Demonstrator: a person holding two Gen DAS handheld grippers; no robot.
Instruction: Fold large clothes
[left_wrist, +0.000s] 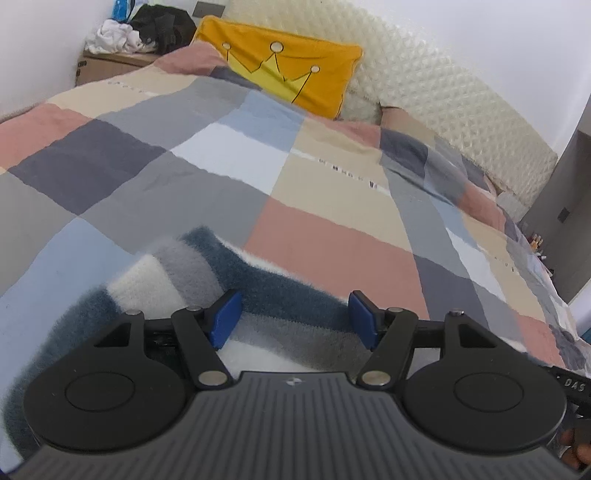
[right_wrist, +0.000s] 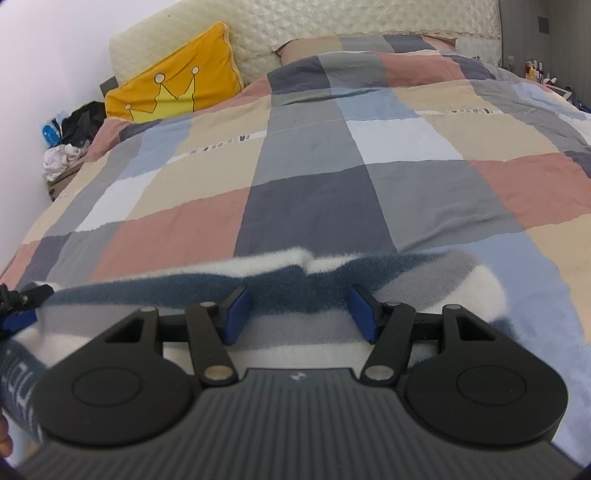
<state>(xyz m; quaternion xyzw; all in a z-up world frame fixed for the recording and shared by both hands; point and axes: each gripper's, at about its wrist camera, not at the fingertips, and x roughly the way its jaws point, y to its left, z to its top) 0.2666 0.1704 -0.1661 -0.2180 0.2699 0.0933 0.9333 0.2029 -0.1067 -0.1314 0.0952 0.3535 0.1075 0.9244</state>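
Fingers of our left gripper (left_wrist: 295, 319) stand spread above the striped fleece garment (left_wrist: 266, 295), flat on the checked duvet (left_wrist: 325, 229), ready to pinch an edge. Our right gripper (right_wrist: 301, 314), likewise released, hovers over the garment's far hem for the matching grasp.

Striped fleece garment (right_wrist: 295, 280) on checkered bed (right_wrist: 314, 206)

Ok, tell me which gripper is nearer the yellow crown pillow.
Probably left. The yellow crown pillow sits ahead of the left gripper; from the right gripper it lies far off to the left.
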